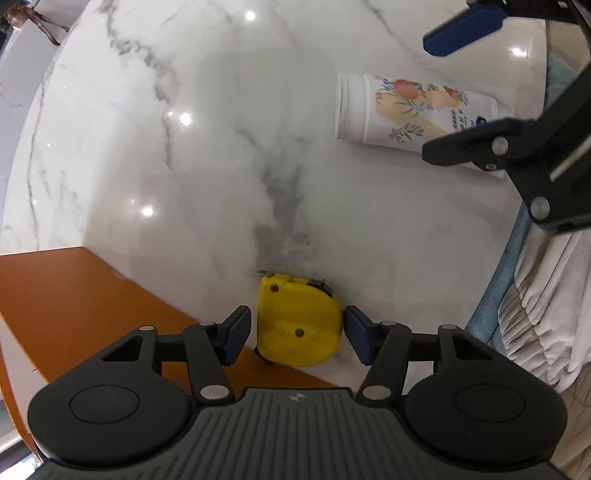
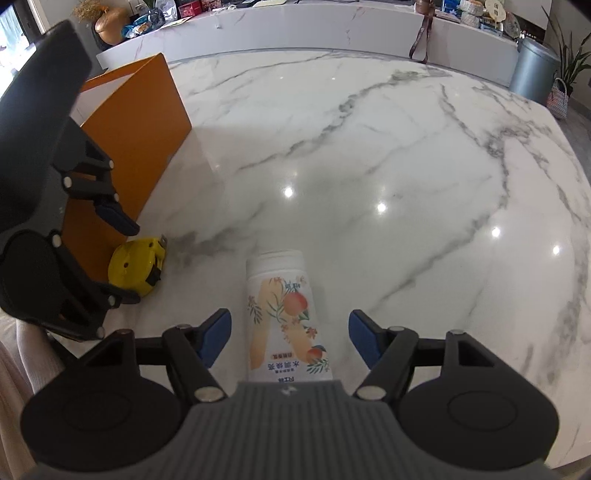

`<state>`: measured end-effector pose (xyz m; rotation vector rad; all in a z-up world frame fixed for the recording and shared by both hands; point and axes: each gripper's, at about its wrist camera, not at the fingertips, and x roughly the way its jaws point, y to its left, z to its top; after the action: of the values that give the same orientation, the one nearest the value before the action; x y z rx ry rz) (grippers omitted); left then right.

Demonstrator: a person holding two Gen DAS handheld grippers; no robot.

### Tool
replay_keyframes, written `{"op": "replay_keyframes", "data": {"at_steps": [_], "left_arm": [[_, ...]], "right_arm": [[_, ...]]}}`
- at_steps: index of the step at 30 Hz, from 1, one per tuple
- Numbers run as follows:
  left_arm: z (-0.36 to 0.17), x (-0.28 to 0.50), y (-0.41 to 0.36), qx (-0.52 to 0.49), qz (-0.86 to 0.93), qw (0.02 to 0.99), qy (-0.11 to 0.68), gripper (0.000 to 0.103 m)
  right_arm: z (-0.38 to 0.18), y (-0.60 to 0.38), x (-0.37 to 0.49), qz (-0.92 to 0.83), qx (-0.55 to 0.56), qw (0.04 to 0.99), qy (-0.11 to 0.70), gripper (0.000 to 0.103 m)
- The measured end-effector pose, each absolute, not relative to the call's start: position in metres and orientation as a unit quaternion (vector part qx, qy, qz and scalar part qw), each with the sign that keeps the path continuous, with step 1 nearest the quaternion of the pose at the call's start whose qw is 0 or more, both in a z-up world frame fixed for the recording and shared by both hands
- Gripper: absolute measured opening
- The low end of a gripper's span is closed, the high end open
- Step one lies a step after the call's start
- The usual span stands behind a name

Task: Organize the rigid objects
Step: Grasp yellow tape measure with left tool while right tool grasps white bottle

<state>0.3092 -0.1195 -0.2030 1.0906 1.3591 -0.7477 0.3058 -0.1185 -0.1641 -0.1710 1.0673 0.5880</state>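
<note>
A yellow tape measure (image 1: 299,321) (image 2: 135,266) lies on the white marble table (image 1: 166,147) (image 2: 369,155), right beside an orange box (image 1: 74,302) (image 2: 136,147). My left gripper (image 1: 298,338) (image 2: 135,264) points down over it. Its jaws straddle the tape measure with slim gaps at the pads, so it is open. A white bottle with a peach print (image 1: 413,110) (image 2: 284,314) lies on its side, cap end away from me. My right gripper (image 2: 290,338) (image 1: 428,94) stands open around it, with clear space on both sides.
The table's near edge curves at the right of the left wrist view, with white and blue fabric (image 1: 546,295) beyond it. A long marble counter (image 2: 295,33) with clutter, a grey bin (image 2: 532,66) and a plant stand behind the table.
</note>
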Motion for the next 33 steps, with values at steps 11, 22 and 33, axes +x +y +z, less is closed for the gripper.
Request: {"op": "replay_keyframes", "data": {"at_steps": [11,22,33], "left_arm": [[-0.196,0.310,-0.117,0.376,-0.297,0.622,0.619,0.058],[-0.191,0.266,-0.134,0.388,-0.321,0.647,0.573,0.073],[-0.188,0.258,-0.110,0.337,-0.315,0.684,0.565,0.058]], "right_arm": [[-0.172,-0.121,0.311,0.284,-0.072,0.805,0.516,0.047],[-0.169,-0.133,0.317,0.265,-0.048,0.811,0.520,0.042],[-0.175,-0.120,0.318,0.267,-0.080,0.808,0.519,0.056]]}}
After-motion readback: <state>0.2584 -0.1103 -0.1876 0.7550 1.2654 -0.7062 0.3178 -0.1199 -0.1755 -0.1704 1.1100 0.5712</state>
